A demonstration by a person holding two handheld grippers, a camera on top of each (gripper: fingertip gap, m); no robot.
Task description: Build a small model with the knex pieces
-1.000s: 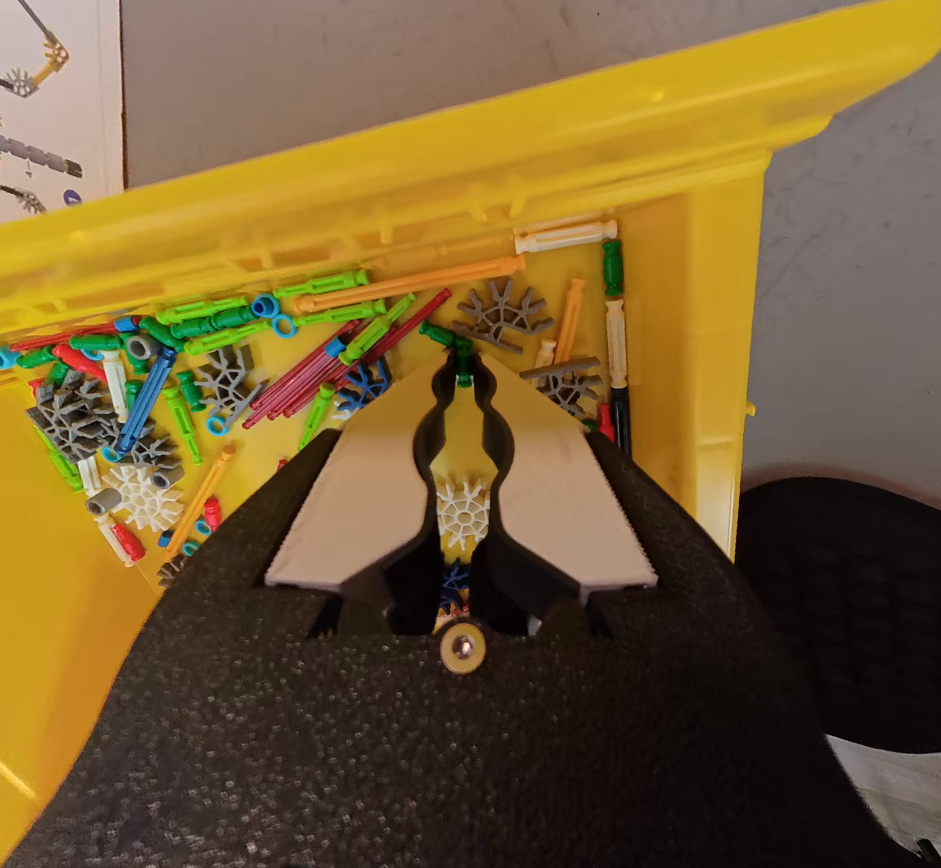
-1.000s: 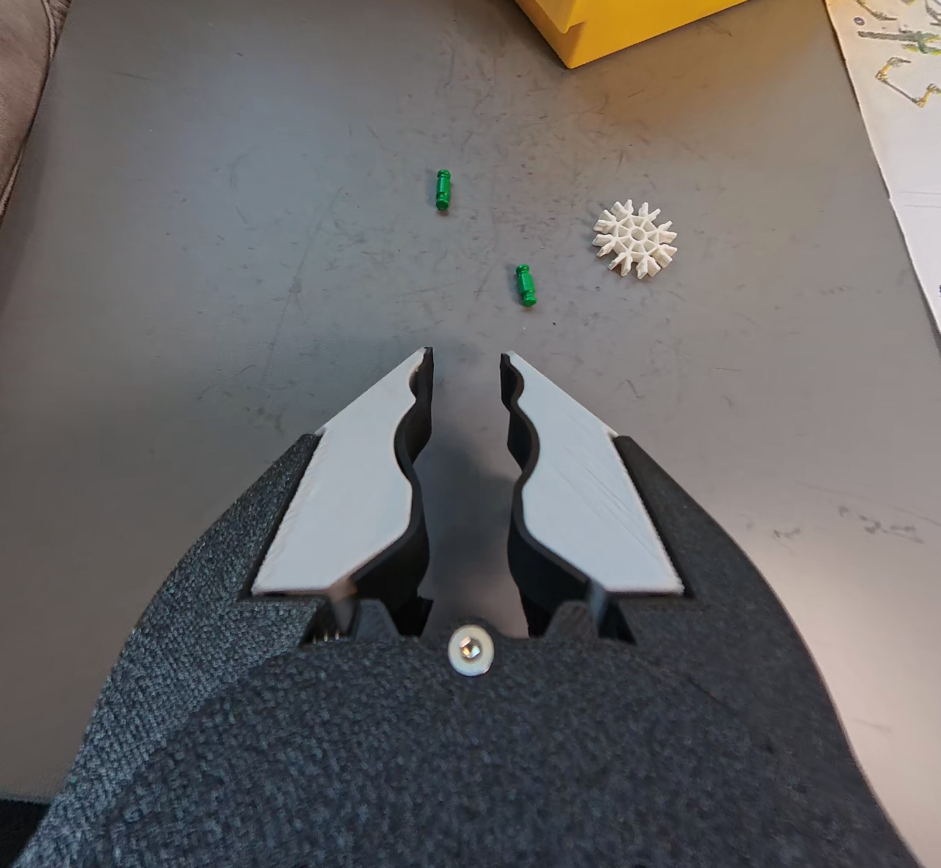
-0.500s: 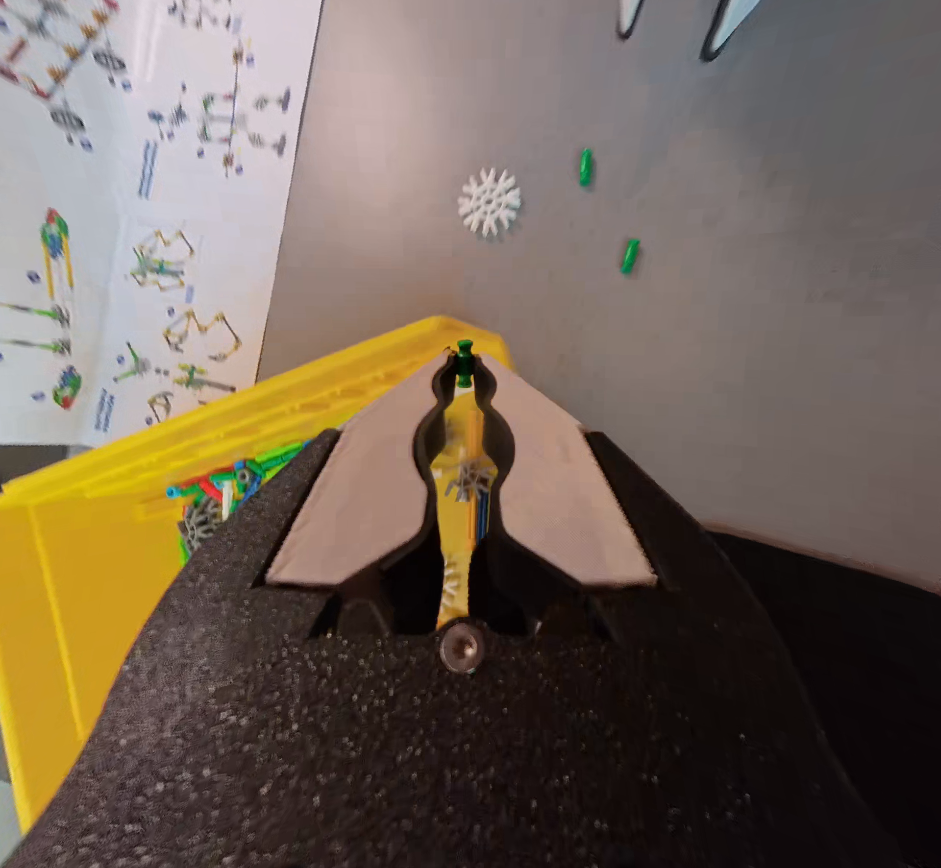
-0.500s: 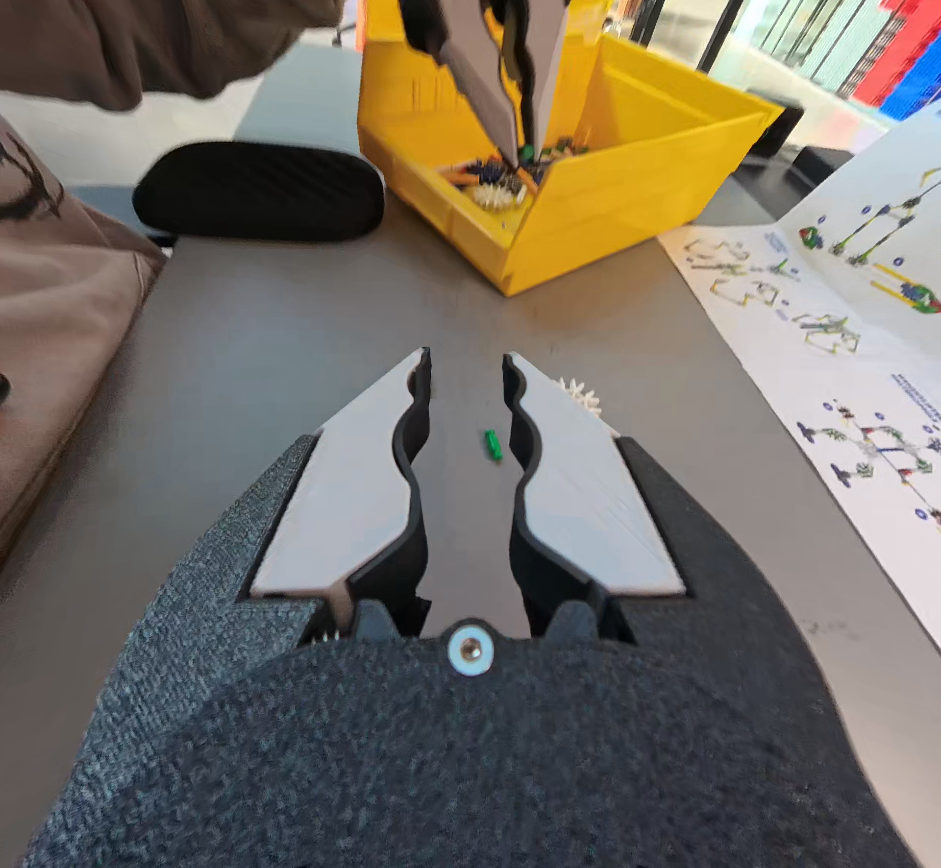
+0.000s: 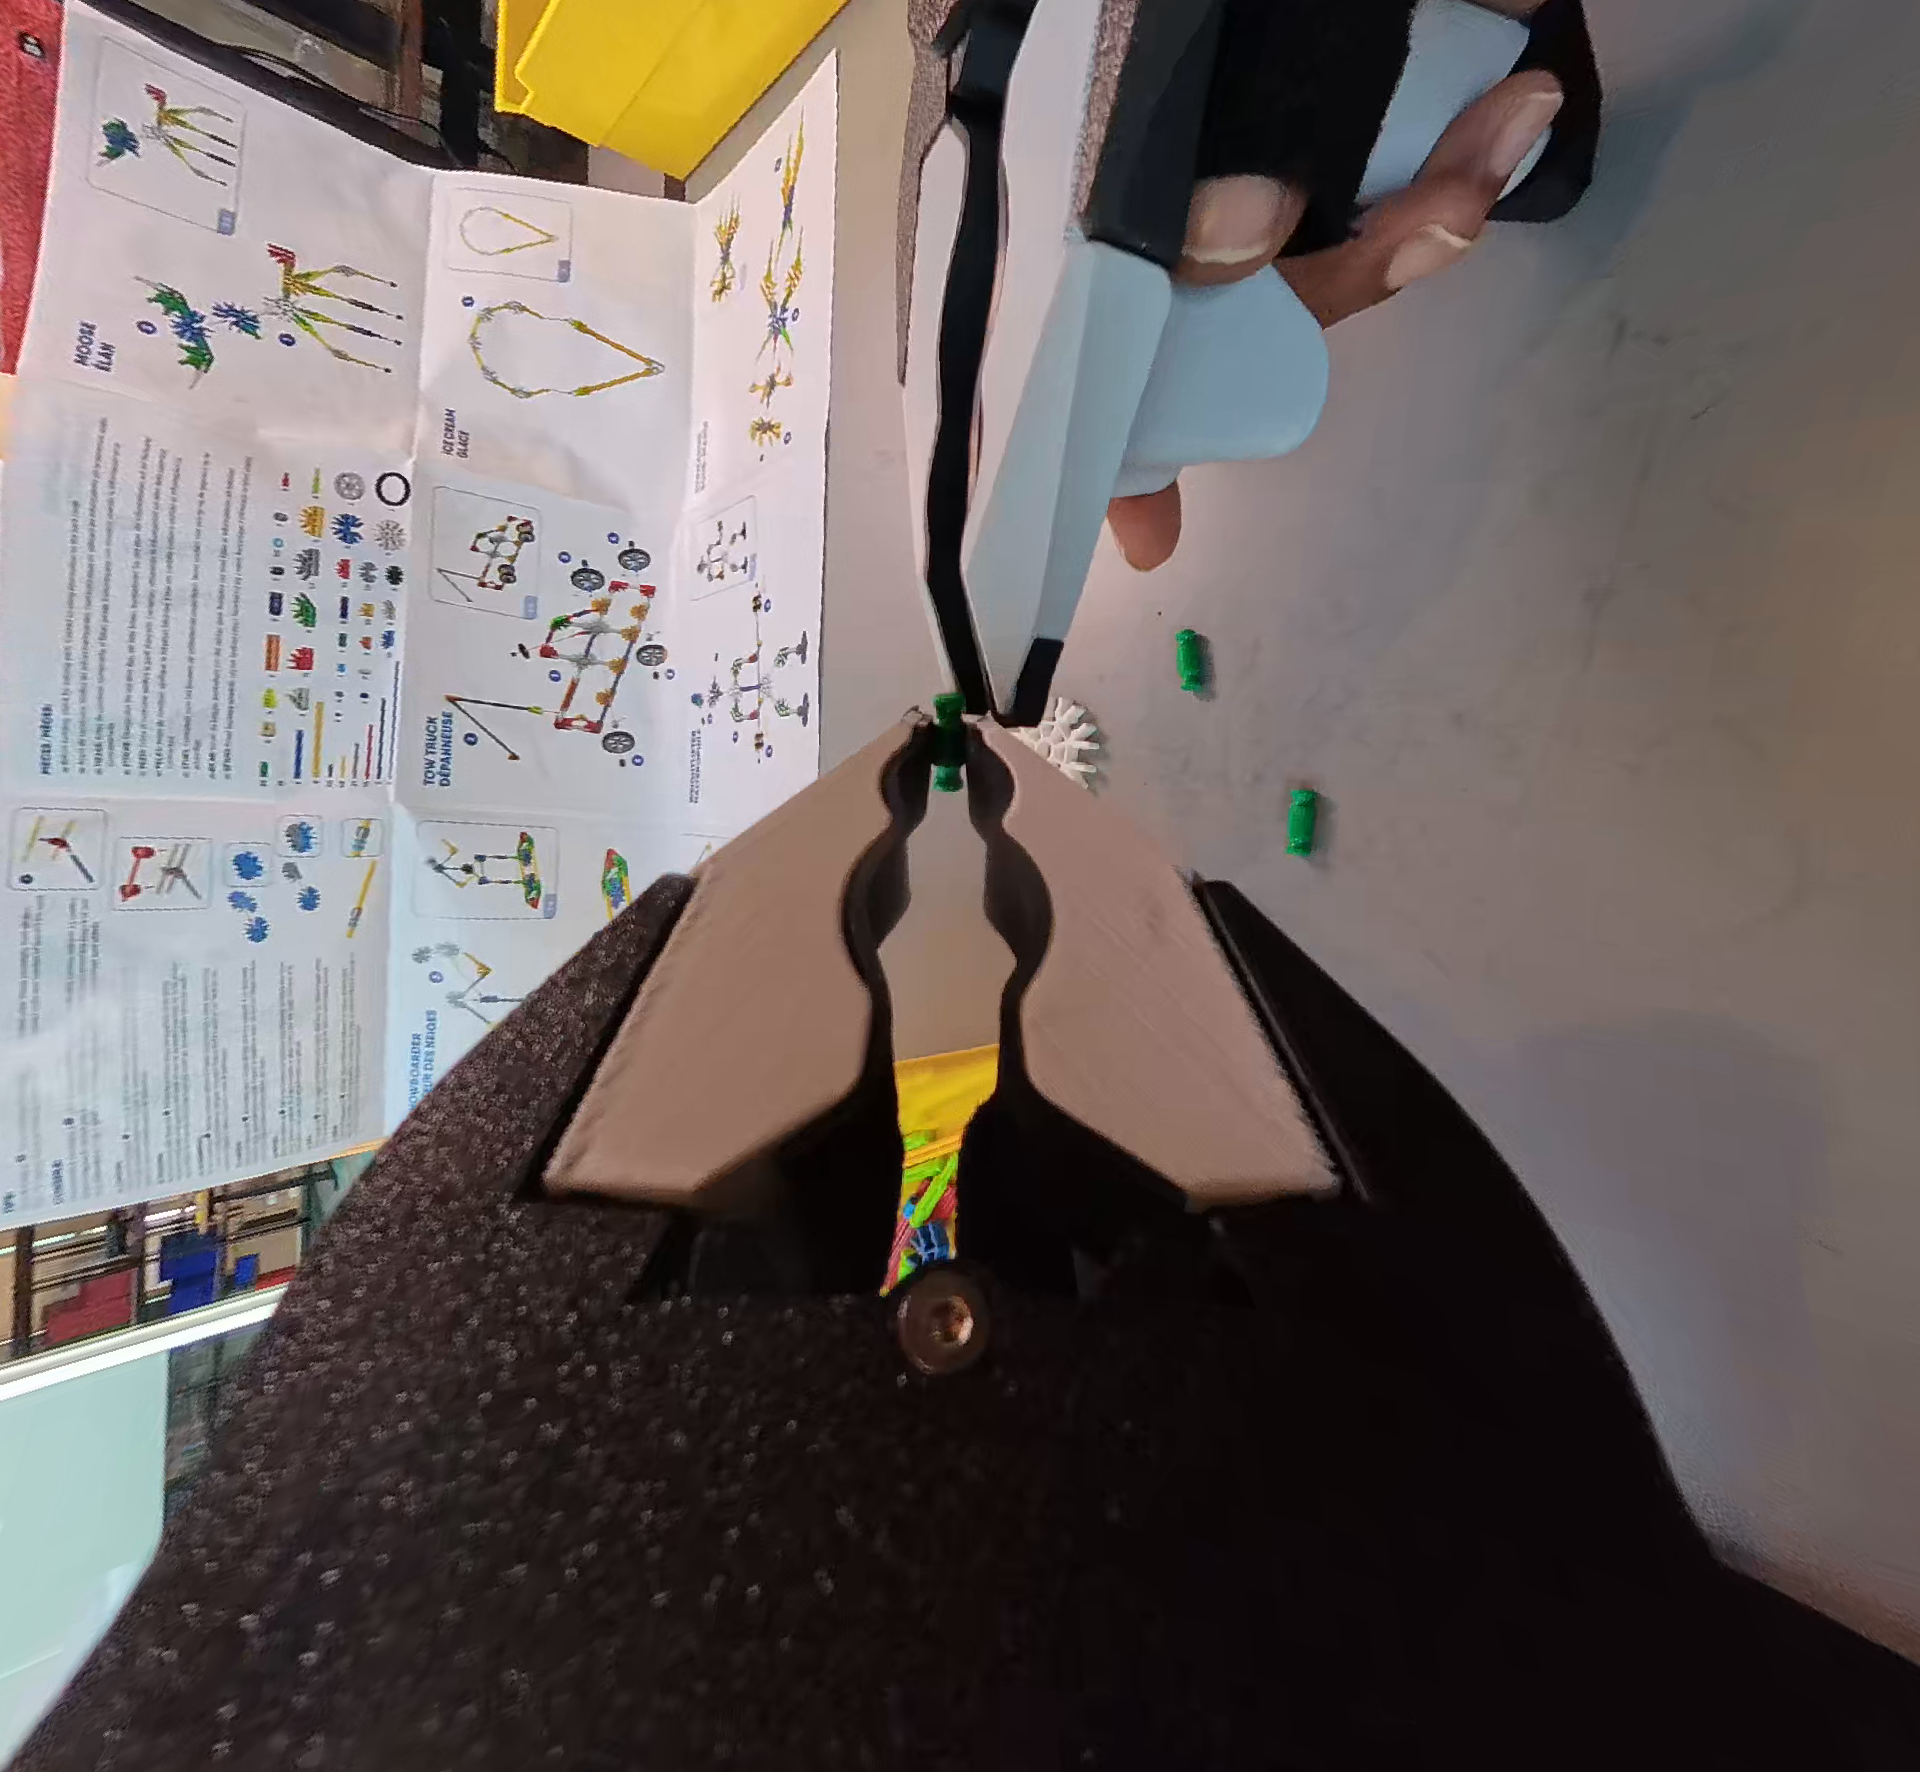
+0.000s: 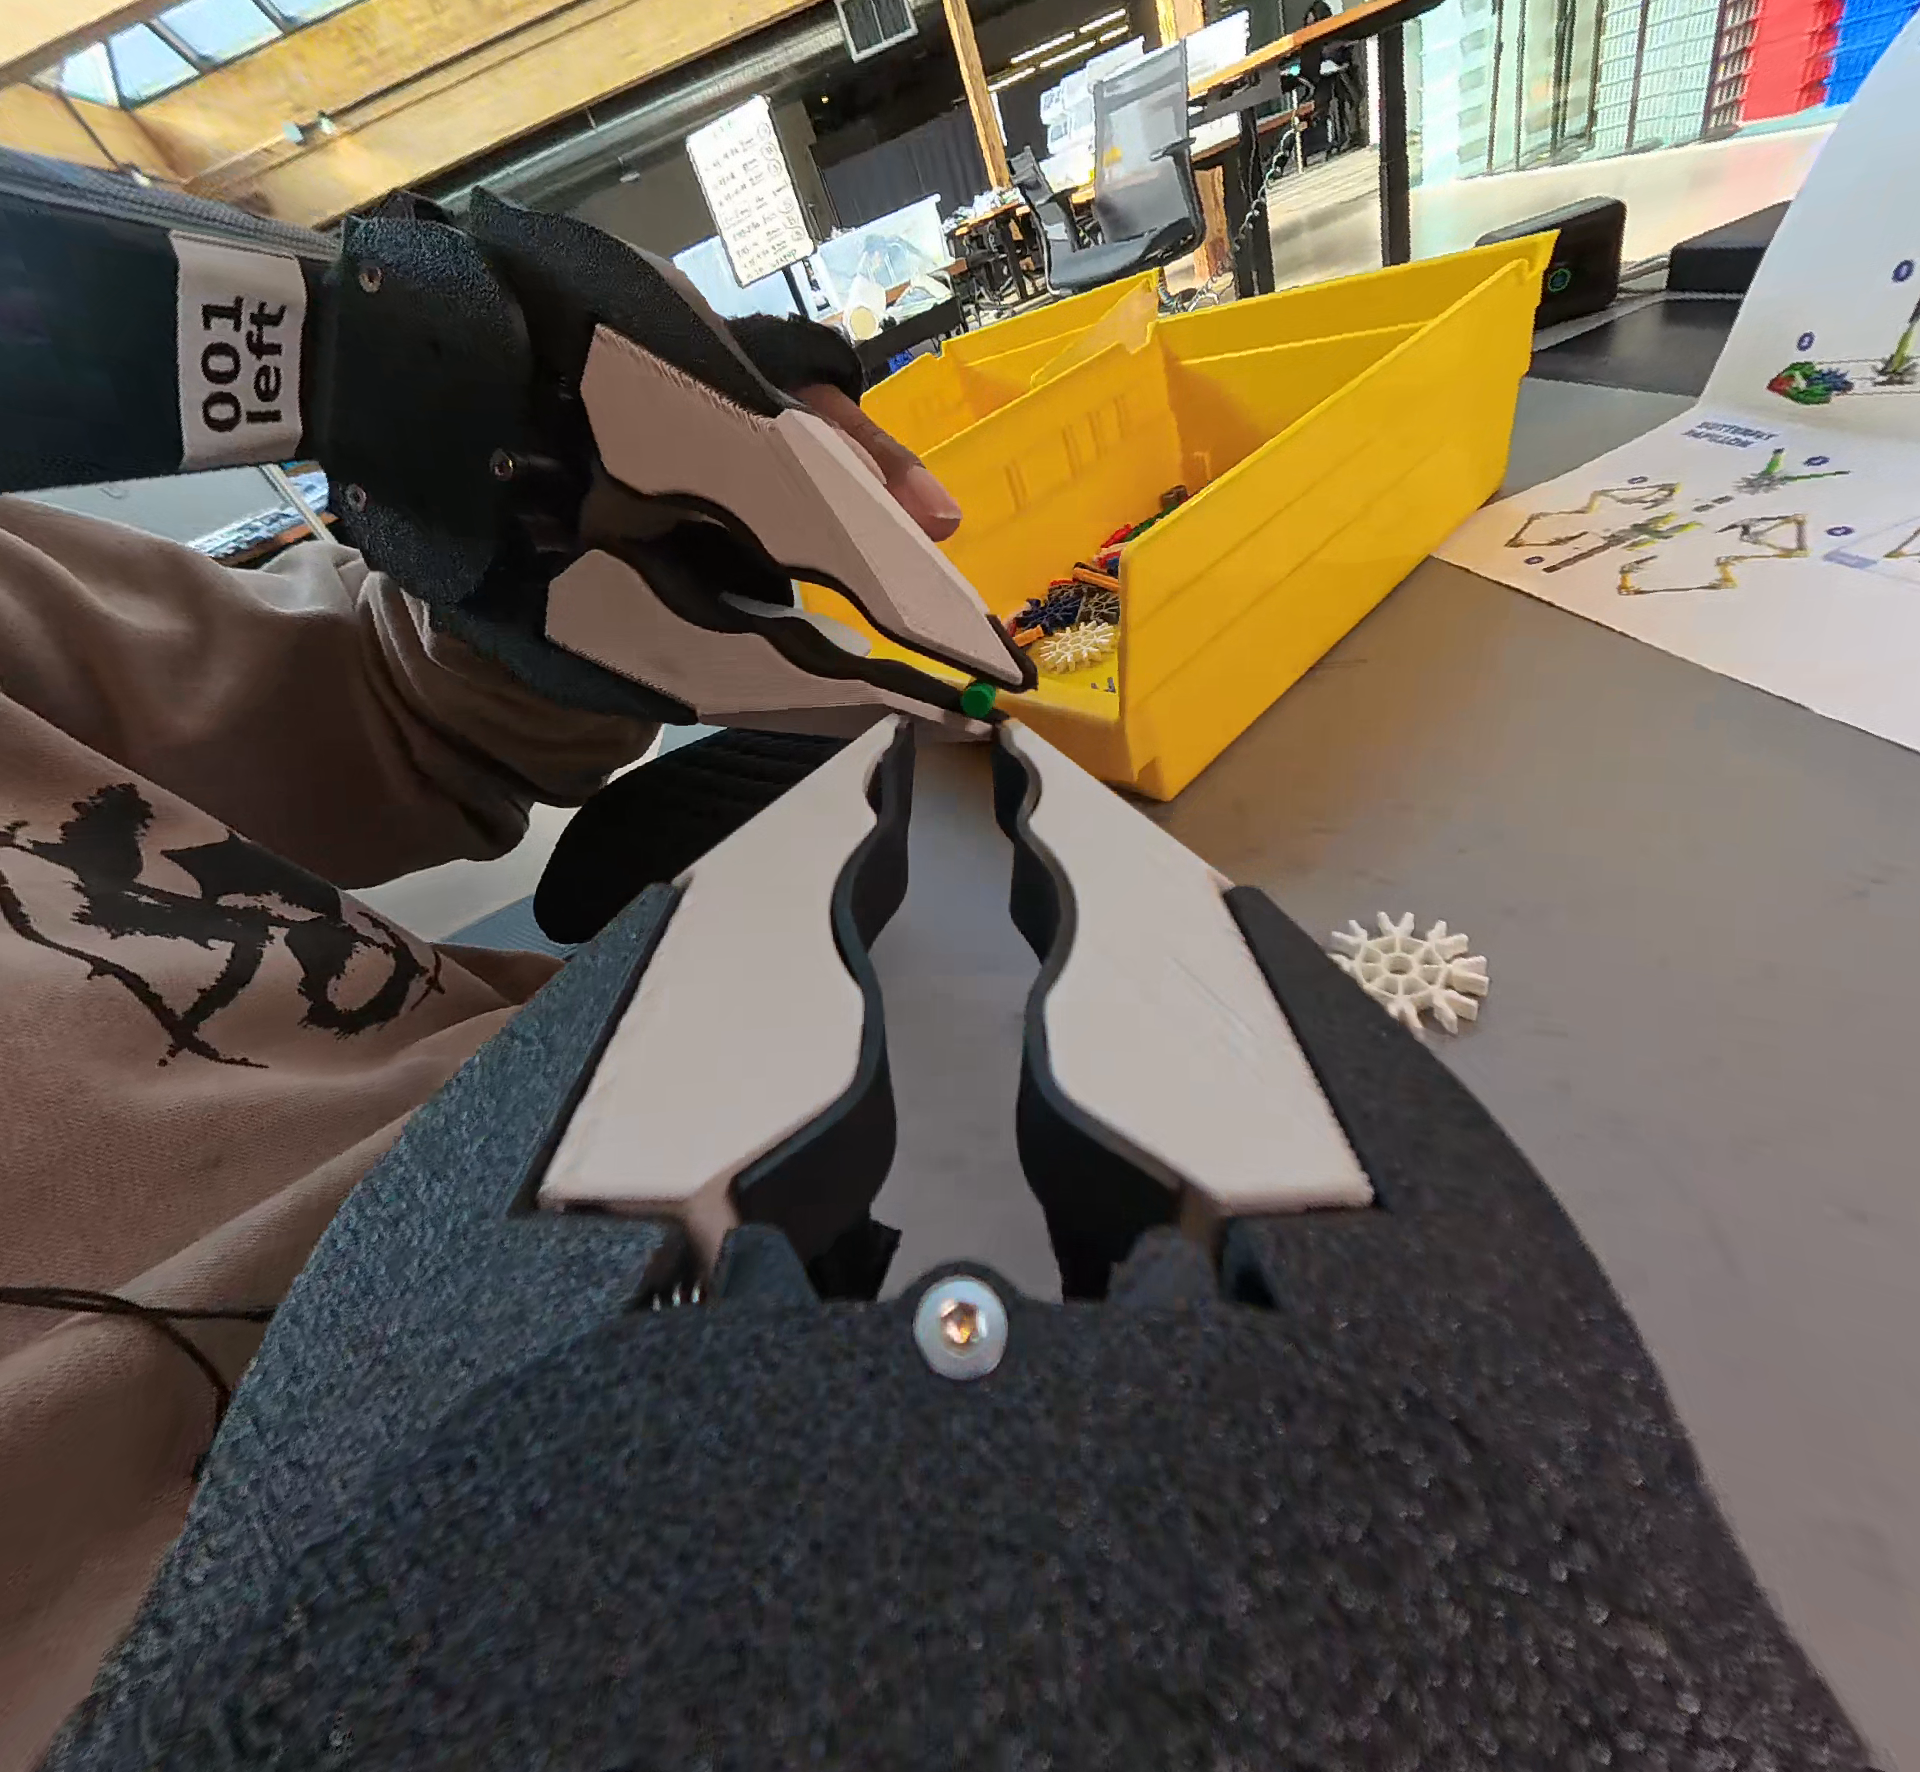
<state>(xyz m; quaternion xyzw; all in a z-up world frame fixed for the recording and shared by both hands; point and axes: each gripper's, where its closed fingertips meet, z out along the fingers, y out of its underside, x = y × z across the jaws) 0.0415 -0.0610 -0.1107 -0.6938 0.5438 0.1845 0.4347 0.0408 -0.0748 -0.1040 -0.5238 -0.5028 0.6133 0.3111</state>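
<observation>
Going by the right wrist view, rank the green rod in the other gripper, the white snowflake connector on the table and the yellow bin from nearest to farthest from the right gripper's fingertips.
1. green rod: just ahead of the right gripper, pinched in the left gripper.
2. white snowflake connector: on the table, off to the right.
3. yellow bin: its near corner is close ahead, its bulk stretches away right.

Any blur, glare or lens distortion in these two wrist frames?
Left wrist view: the instruction sheet is soft toward the left edge, while the green rod in the left tongs is sharp. Right wrist view: strong wide-angle bending of the background, bright skylights at top left, yellow bin crisp.
</observation>
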